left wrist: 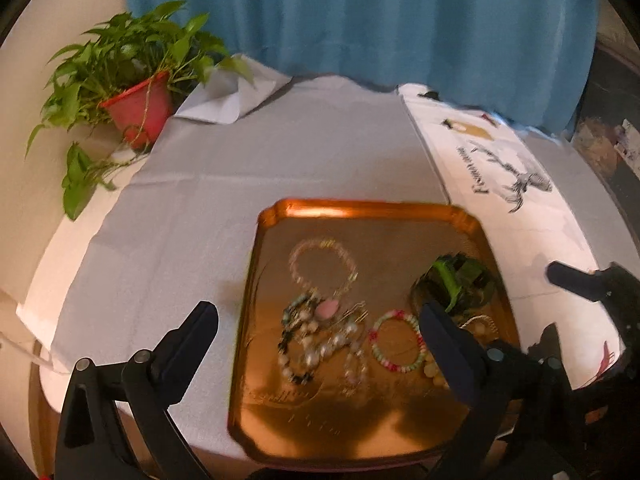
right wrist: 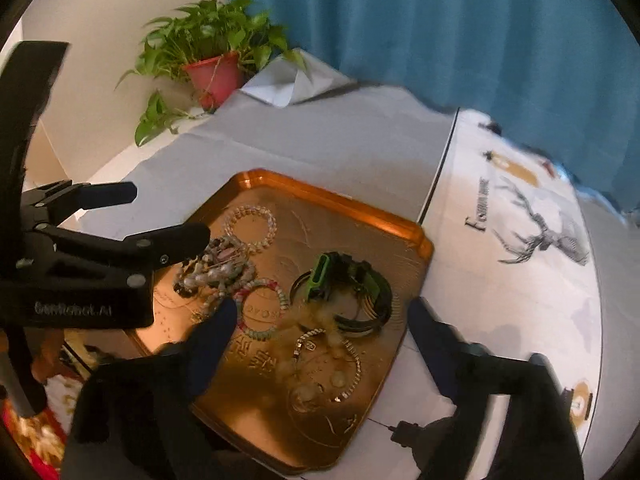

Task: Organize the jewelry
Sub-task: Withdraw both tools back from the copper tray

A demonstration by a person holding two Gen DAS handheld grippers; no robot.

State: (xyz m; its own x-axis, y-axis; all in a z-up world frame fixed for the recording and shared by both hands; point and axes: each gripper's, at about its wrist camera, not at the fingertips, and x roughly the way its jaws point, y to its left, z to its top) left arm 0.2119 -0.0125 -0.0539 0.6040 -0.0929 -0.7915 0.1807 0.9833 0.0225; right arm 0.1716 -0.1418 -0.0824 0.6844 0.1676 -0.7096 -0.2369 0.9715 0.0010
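A copper tray (left wrist: 360,206) lies on a grey cloth and holds the jewelry. On it are a clear bead bracelet (left wrist: 322,266), a tangled pile of pearl bracelets (left wrist: 320,340), a colourful bead bracelet (left wrist: 396,340) and green and dark bangles (left wrist: 456,284). My left gripper (left wrist: 318,314) hangs open over the pile, with nothing between its pads. In the right wrist view the tray (right wrist: 332,196) also shows a chain bracelet (right wrist: 328,368). My right gripper (right wrist: 324,310) is open above the bangles (right wrist: 348,292), holding nothing. The left gripper (right wrist: 160,216) reaches in from the left over the pile (right wrist: 216,272).
A potted plant in a red pot (left wrist: 136,108) stands at the back left. A blue curtain (left wrist: 360,20) hangs behind the table. A white sheet with a deer print (right wrist: 540,236) lies right of the tray. A folded grey cloth (left wrist: 224,100) sits beside the plant.
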